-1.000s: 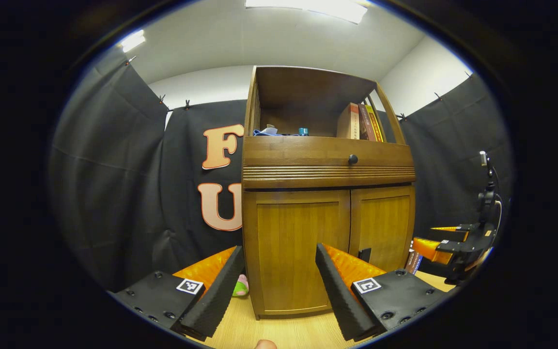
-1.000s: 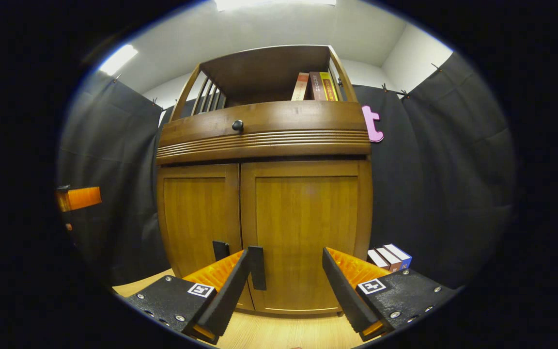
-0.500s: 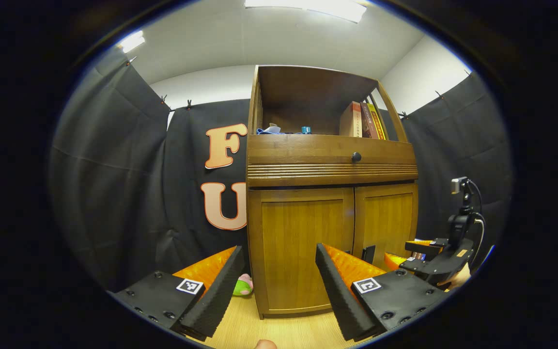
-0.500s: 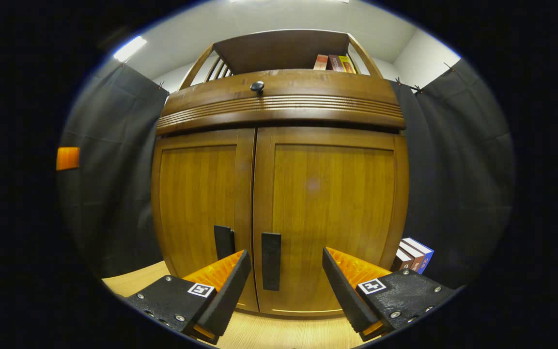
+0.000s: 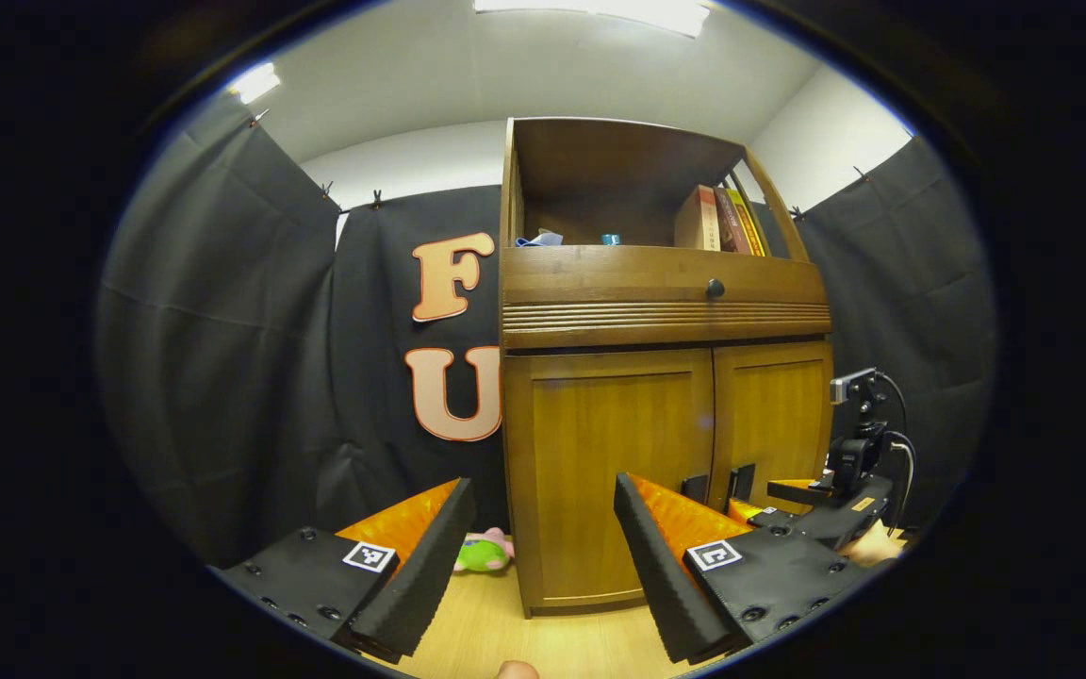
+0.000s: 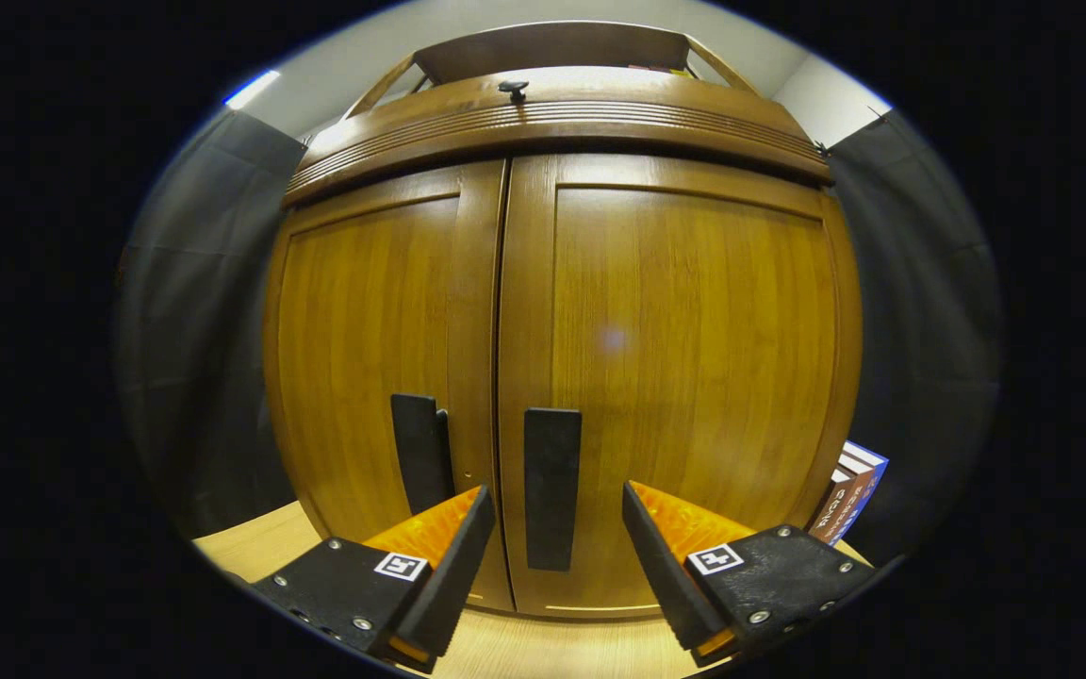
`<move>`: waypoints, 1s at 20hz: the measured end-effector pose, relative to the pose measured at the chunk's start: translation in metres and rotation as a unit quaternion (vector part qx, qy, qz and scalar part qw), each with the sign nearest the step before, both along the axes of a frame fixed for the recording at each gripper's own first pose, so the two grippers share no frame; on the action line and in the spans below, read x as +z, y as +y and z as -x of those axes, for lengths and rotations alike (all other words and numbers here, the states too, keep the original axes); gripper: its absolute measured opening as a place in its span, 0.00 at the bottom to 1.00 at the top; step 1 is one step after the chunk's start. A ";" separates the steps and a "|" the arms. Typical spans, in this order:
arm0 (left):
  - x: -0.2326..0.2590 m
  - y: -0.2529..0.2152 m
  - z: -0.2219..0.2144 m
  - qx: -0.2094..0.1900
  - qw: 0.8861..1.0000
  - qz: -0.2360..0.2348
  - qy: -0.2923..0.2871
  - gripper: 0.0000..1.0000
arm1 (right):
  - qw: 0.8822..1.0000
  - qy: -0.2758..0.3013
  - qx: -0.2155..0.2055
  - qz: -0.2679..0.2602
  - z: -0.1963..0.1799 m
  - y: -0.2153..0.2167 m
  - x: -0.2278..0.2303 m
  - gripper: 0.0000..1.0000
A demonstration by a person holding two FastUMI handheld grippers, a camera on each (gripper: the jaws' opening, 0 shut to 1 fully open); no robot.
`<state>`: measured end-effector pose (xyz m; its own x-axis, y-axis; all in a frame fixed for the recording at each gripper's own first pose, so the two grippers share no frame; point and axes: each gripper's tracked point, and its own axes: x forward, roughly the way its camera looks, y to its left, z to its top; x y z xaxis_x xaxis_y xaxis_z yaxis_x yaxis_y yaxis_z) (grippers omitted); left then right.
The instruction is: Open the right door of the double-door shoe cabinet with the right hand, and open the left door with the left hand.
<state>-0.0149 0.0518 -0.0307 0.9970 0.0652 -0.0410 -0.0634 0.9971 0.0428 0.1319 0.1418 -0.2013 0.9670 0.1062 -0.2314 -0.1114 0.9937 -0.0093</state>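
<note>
**Now: right gripper lined up on the right door handle, both doors shut**

Cabinet: the shoe cabinet [image 6: 562,311] fills the centre of the right gripper view. Right door [image 6: 694,377] and left door [image 6: 364,358] both sit flush, seam closed. Two dark vertical handles flank the seam: right door handle [image 6: 552,486] at about 6 o'clock from the view's centre, left door handle [image 6: 416,453] at roughly 7 o'clock.

Right gripper [image 6: 557,556]: jaws spread wide, nothing between them. The right door handle stands in the gap ahead, nearer the left finger than the right. Not touching yet, as far as can be told.

Left gripper [image 5: 543,552]: jaws also spread and empty, hanging well back. In the left gripper view the cabinet stands at 3 o'clock of centre, and the right gripper [image 5: 793,500] shows close to the door fronts at about 4 o'clock.

Judgement on the step: approach to the right handle, grasp not begun.
- Nudge slightly left so the handle sits mid-gap before closing.
- Go in until the fingers straddle the handle, then close firmly; a tip-only pinch could slip.
- The hinge is probably on the door's outer edge, so pull in an arc towards 3 o'clock, not straight back.
- Keep the left gripper clear of the swing until its turn.

Books [image 6: 849,495] lean by the cabinet's right foot, at about 4 o'clock; the opening door may sweep near them.
</note>
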 end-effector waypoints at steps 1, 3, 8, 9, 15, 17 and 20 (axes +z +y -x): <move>0.000 0.002 0.001 0.002 1.000 -0.002 -0.002 0.95 | 1.000 0.002 0.001 -0.001 -0.003 0.002 -0.002 0.94; 0.001 0.005 0.001 0.005 1.000 -0.001 -0.006 0.95 | 1.000 0.003 0.001 -0.004 -0.008 0.005 -0.005 0.74; -0.001 0.011 0.007 0.006 1.000 0.000 -0.008 0.95 | 1.000 0.002 -0.006 -0.012 -0.015 0.007 -0.006 0.56; -0.003 0.011 0.008 0.005 1.000 0.001 -0.007 0.95 | 1.000 0.002 -0.008 -0.013 -0.017 0.007 -0.007 0.43; -0.004 0.016 0.013 0.009 1.000 0.003 -0.005 0.95 | 0.999 0.009 -0.016 -0.027 -0.019 0.003 -0.010 0.37; -0.004 0.017 0.016 0.010 1.000 0.006 -0.005 0.95 | 0.999 0.010 -0.014 -0.028 -0.019 0.003 -0.010 0.36; -0.002 0.019 0.021 0.011 1.000 0.007 -0.006 0.95 | 0.999 0.010 -0.010 -0.028 -0.014 0.002 -0.010 0.35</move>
<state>-0.0362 0.0704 -0.0329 0.9957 0.0873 -0.0297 -0.0865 0.9959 0.0280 0.1462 0.1438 -0.2108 0.9645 0.0995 -0.2448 -0.0903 0.9947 0.0487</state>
